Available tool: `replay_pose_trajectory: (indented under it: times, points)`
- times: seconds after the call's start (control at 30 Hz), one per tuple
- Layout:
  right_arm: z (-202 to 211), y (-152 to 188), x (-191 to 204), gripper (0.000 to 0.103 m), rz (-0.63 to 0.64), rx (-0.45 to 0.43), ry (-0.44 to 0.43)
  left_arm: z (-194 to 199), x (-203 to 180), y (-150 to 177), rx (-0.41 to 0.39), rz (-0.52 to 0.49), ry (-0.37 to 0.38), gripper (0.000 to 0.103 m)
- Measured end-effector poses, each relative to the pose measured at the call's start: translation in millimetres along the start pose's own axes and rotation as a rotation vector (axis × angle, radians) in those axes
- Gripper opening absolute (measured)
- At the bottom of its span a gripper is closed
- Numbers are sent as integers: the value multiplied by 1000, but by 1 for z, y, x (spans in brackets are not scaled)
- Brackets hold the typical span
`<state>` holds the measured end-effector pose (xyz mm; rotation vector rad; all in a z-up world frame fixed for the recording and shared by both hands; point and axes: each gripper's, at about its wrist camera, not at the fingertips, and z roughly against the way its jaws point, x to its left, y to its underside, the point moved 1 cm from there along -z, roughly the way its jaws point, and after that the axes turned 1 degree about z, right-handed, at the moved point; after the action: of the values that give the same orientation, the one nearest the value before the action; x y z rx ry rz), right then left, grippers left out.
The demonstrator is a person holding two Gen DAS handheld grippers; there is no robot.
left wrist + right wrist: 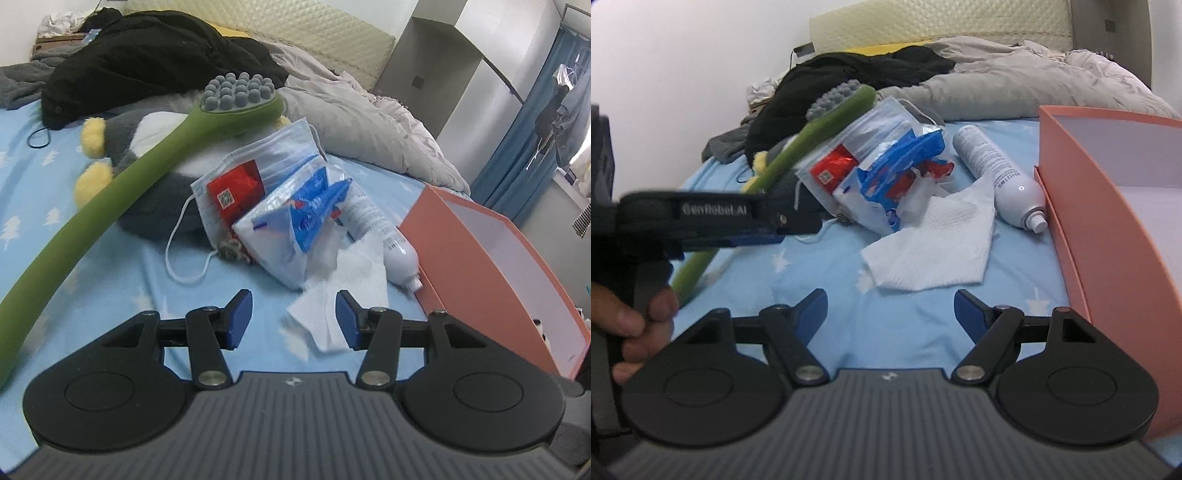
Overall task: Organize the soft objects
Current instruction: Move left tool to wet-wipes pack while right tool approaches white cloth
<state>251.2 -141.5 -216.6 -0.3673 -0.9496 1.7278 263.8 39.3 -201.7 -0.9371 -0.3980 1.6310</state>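
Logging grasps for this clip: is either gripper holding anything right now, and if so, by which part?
Nothing is held. The left gripper stands open with a white tissue lying beneath it, and the right gripper is open over the bare blue sheet.

Bottle [1001, 166] lies between tissue pack [886, 184] and box [1108, 229].

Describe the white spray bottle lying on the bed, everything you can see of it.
The white spray bottle is a slim cylinder with rounded shoulders and a small white nozzle, looking like smooth metal or plastic, with fine grey print along its side, too small to read. It lies on its side on the blue star-print sheet, nozzle pointing toward the cameras, just beside the orange box; whether they touch I cannot tell. A white tissue overlaps its left edge. No cap is visible over the nozzle.
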Motion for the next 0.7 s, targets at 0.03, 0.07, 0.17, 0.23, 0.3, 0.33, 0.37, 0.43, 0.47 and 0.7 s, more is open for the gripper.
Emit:
replay_pose_trajectory:
  times: [0.03, 0.07, 0.17, 0.23, 0.3, 0.33, 0.37, 0.43, 0.47, 0.7]
  points:
    - [-7, -1, -1, 77, 5, 9, 0, -7, 2, -4, 0, 3, 1, 56]
    - [-16, -1, -1, 77, 12, 21, 1, -13, 4, -7, 0, 7, 4, 56]
    - [-38, -3, 0, 77, 37, 48, -20, -34, 7, -17, 9, 13, 16, 56]
    - [-51, -5, 0, 77, 49, 57, -21, -46, 8, -22, 16, 10, 32, 56]
    - [-64, -8, 0, 77, 59, 50, -22, -58, 8, -26, 19, 2, 42, 56]
    - [-69, -9, 0, 77, 63, 50, -27, -64, 8, -27, 25, -8, 37, 56]
    - [-74, -10, 0, 76, 65, 48, -34, -70, 7, -28, 31, -14, 32, 56]
    - [-84, -12, -1, 76, 74, 46, -43, -80, 7, -29, 40, -20, 39, 55]
    - [-89, -13, -1, 76, 79, 49, -44, -84, 6, -30, 40, -20, 41, 55]
    - [-110, -14, -3, 59, 112, 64, -39, -105, 0, -33, 33, -40, 0, 42]
